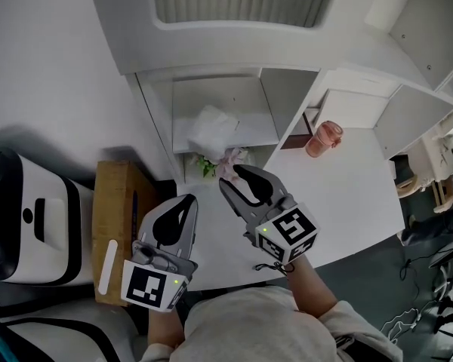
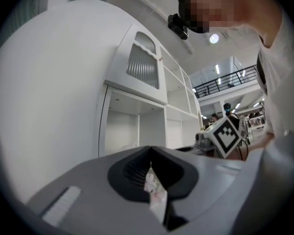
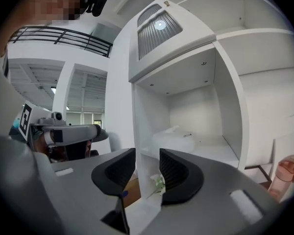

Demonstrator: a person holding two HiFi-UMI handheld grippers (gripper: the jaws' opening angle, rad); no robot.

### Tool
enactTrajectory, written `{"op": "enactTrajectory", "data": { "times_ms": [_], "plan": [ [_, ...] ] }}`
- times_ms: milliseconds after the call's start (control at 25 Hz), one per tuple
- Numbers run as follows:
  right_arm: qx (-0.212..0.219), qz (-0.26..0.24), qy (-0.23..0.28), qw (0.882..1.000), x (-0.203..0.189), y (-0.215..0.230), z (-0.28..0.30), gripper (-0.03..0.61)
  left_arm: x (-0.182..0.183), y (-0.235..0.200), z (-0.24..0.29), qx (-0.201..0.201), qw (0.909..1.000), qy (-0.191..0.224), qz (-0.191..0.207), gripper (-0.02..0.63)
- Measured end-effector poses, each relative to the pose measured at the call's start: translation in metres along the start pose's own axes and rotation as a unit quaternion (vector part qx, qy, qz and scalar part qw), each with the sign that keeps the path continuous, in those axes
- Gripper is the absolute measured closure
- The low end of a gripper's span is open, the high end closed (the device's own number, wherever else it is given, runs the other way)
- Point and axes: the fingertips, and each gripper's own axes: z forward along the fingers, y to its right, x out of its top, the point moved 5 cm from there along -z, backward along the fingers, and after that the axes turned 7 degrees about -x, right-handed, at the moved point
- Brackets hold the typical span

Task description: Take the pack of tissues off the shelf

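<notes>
The pack of tissues (image 1: 214, 130) is a soft white plastic-wrapped bundle lying on the white shelf (image 1: 251, 136) in the left compartment. The right gripper view shows the pack of tissues (image 3: 174, 141) beyond the jaws, on the shelf board (image 3: 213, 154). My right gripper (image 1: 232, 173) is just below and in front of the pack, apart from it. In its own view the right gripper (image 3: 147, 153) is open with nothing between its jaws. My left gripper (image 1: 187, 200) hangs lower left, away from the shelf. Up close the left gripper (image 2: 150, 150) has its jaws together; a thin white sliver shows in the seam.
A small sprig of flowers (image 1: 209, 164) sits under the shelf board by the right jaws. A pink bottle (image 1: 323, 139) stands on the white table (image 1: 355, 194) to the right. A cardboard box (image 1: 118, 210) and a white device (image 1: 30, 217) stand at the left.
</notes>
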Motion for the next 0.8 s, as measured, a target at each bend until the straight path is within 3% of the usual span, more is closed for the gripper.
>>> {"op": "enactTrajectory", "data": {
  "times_ms": [400, 800],
  "plan": [
    [-0.055, -0.003, -0.007, 0.998, -0.004, 0.008, 0.036, 0.388, -0.002, -0.013, -0.009, 0.006, 1.0000, -0.001, 0.001, 0.612],
    [-0.080, 0.020, -0.013, 0.997, -0.008, 0.016, 0.057, 0.402, -0.001, -0.020, -0.015, 0.016, 0.9999, -0.003, 0.003, 0.612]
  ]
}}
